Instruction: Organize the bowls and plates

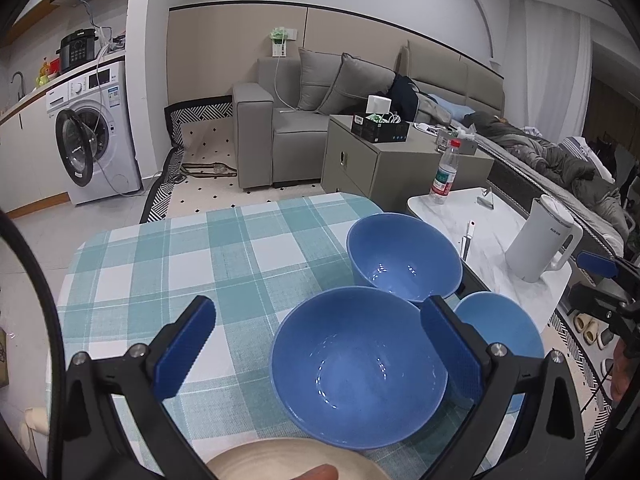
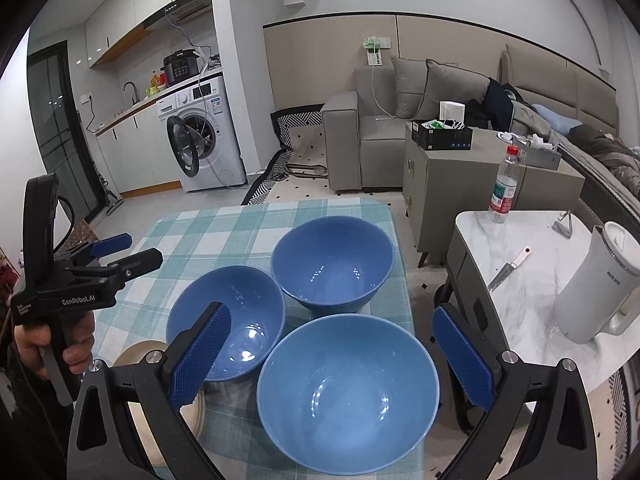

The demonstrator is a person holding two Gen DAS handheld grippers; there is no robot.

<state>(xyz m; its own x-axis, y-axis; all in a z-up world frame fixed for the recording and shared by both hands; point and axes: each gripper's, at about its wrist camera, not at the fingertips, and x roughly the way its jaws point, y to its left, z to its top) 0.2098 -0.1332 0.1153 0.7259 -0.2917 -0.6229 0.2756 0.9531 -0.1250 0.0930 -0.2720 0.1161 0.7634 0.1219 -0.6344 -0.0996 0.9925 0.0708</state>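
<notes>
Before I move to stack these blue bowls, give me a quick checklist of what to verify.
1. Left gripper jaws open: ok.
2. Right gripper jaws open: ok.
3. All three bowls upright and empty, near left bowl, near right bowl, far bowl: ok.
4. Bowls not yet nested: ok.
5. Beige plate intact: cannot tell, mostly hidden.
6. Near right bowl away from the table edge: not ok.

Glossy glazed blue bowls (image 2: 347,392), woven checked cloth tablecloth (image 1: 168,276), ridged blue fingers (image 2: 200,356), polished marble side table (image 2: 532,304)
</notes>
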